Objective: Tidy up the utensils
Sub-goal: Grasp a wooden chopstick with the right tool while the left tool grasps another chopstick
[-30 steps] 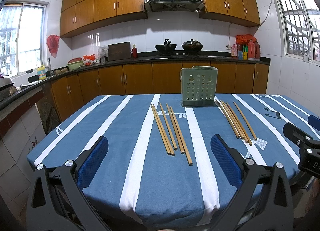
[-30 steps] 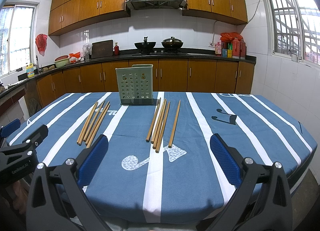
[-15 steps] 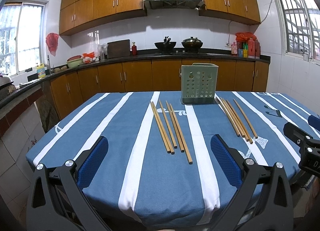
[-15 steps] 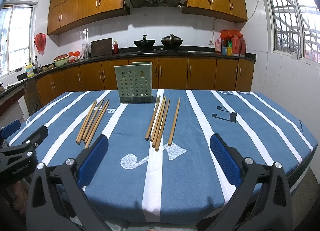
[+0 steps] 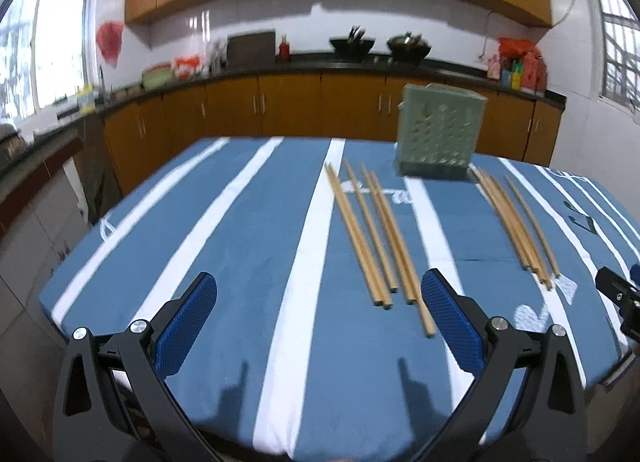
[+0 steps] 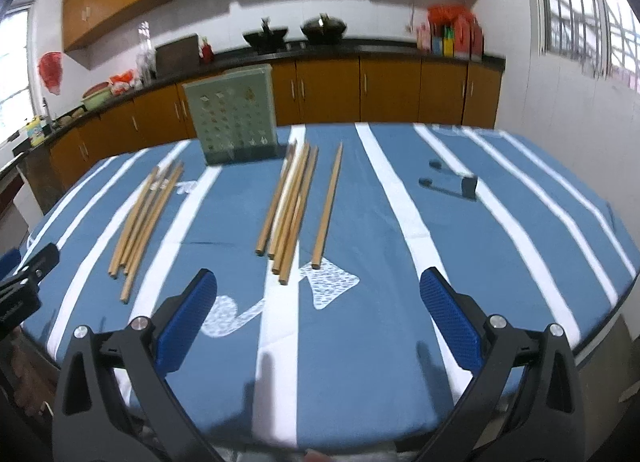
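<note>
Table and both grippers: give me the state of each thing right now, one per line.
Left gripper: open, empty, above the table.
Right gripper: open, empty.
Left chopstick group: flat on the tablecloth, loose.
Right chopstick group: flat, loose.
Green utensil holder: upright; no chopsticks seen sticking out.
Tablecloth: spread flat.

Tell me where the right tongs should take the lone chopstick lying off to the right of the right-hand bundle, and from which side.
Grip the lone chopstick around its near half, coming down from above with the right tongs, which are open, turned so the pads close across its width. It lies flat on the tablecloth, pointing toward the green holder, with a clear gap from the bundle, so one pad should fit there.
</note>
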`<action>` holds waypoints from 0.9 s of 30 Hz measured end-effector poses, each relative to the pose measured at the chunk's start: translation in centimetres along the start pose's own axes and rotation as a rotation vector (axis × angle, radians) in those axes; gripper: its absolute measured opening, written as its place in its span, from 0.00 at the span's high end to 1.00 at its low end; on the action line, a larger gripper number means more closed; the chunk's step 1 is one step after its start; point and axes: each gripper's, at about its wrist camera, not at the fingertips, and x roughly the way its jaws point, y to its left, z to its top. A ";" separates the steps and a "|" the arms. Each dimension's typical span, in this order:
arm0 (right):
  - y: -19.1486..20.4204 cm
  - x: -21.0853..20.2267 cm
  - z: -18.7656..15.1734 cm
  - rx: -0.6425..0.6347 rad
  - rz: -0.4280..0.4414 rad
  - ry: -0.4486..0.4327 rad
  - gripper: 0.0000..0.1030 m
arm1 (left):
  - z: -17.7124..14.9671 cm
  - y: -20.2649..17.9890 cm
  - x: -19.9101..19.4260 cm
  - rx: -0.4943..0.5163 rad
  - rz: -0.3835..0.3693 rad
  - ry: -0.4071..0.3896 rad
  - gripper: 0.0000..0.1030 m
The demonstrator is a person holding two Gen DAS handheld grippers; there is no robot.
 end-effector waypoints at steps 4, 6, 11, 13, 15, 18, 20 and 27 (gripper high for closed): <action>-1.1 3.2 2.1 0.055 0.003 0.059 0.05 | 1.2 1.8 2.3 -0.045 -0.008 0.081 0.02; -1.4 4.7 3.2 0.070 -0.005 0.088 0.17 | 1.8 2.6 3.6 -0.067 -0.002 0.128 0.02; -1.9 9.0 5.9 0.089 -0.021 0.162 0.45 | 2.6 3.9 5.3 -0.101 -0.034 0.184 0.02; -2.0 10.7 6.4 0.080 -0.034 0.189 0.51 | 2.9 4.0 5.7 -0.097 -0.039 0.192 0.02; -2.3 12.5 6.8 0.071 -0.049 0.219 0.56 | 3.2 4.0 6.1 -0.089 -0.045 0.201 0.02; -2.1 14.3 6.5 0.055 -0.056 0.271 0.68 | 3.6 3.9 6.5 -0.078 -0.059 0.210 0.02; -1.8 14.6 6.1 0.029 -0.065 0.256 0.75 | 4.1 3.7 7.3 -0.068 -0.066 0.217 0.08; -2.5 14.9 6.2 0.020 -0.081 0.240 0.92 | 4.3 2.2 9.6 -0.030 -0.143 0.303 0.45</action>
